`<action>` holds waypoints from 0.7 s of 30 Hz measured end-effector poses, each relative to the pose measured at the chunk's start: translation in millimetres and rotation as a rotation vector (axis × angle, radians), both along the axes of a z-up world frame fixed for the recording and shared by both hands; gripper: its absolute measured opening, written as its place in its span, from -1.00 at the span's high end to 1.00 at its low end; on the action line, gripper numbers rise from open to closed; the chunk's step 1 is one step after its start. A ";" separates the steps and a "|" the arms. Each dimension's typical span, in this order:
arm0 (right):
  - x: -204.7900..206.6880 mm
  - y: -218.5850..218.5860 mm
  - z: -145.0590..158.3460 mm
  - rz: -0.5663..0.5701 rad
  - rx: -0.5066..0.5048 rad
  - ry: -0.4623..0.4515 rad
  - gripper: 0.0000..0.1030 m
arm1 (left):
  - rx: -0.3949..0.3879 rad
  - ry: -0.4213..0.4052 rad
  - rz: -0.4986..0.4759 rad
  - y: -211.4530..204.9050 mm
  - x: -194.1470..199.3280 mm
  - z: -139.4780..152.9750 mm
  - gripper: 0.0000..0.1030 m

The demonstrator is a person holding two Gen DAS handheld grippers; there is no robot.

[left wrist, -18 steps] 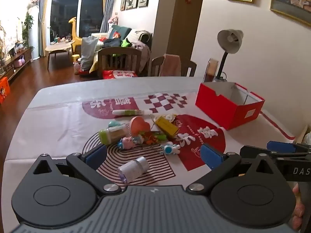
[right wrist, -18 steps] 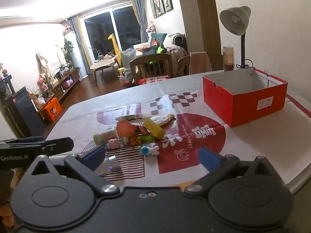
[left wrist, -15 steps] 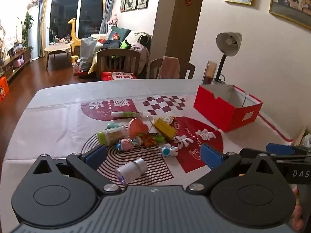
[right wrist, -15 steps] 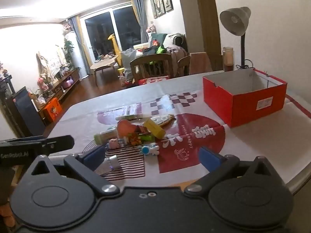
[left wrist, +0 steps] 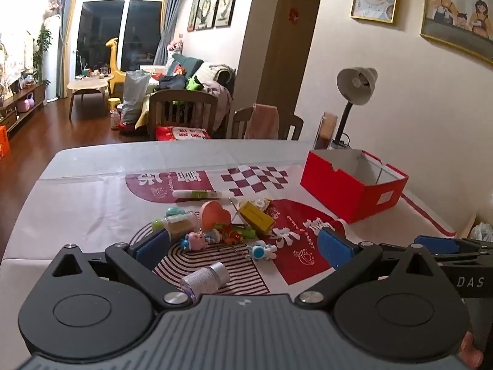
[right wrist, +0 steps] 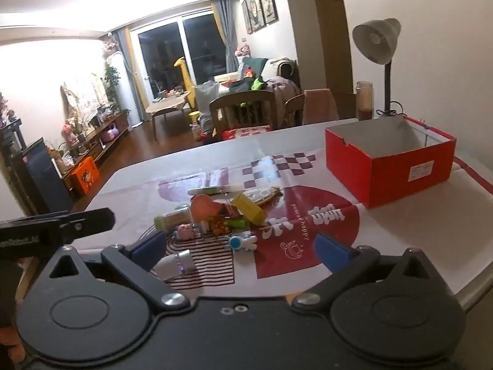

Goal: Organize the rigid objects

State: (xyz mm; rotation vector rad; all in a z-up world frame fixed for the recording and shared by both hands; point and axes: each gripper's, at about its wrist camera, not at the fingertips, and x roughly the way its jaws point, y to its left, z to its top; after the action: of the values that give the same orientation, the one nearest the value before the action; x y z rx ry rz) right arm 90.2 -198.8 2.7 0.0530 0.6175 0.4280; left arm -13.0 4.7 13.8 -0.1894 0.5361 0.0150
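A pile of small rigid objects lies mid-table: a small clear bottle with a silver cap, a green-capped jar, a pink heart, a yellow box, a white pen, a blue-white toy. An open red box stands at the right. My left gripper is open and empty, just short of the bottle. My right gripper is open and empty, near the pile; the red box is to its right.
A desk lamp and a glass jar stand behind the red box. Chairs stand at the table's far edge. The right gripper's arm shows at the right of the left wrist view. The table's front right edge is close.
Both views have shifted slightly; the objects sit a little lower and nearer the fingers. Nothing was taken hold of.
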 end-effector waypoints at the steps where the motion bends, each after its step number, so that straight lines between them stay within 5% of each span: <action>1: 0.1 0.0 0.2 -0.004 -0.002 -0.002 -1.00 | -0.001 -0.003 0.002 1.1 -0.8 0.0 -1.00; 21: -5.9 6.4 7.0 0.005 -0.039 -0.065 -0.99 | 0.042 -0.027 -0.019 -10.2 -5.3 2.7 -1.00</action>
State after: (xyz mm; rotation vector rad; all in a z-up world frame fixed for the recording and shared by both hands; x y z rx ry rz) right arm 84.3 -192.4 9.7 0.0005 0.5617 0.4205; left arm -18.3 -5.5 16.5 -0.1431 0.5104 0.0057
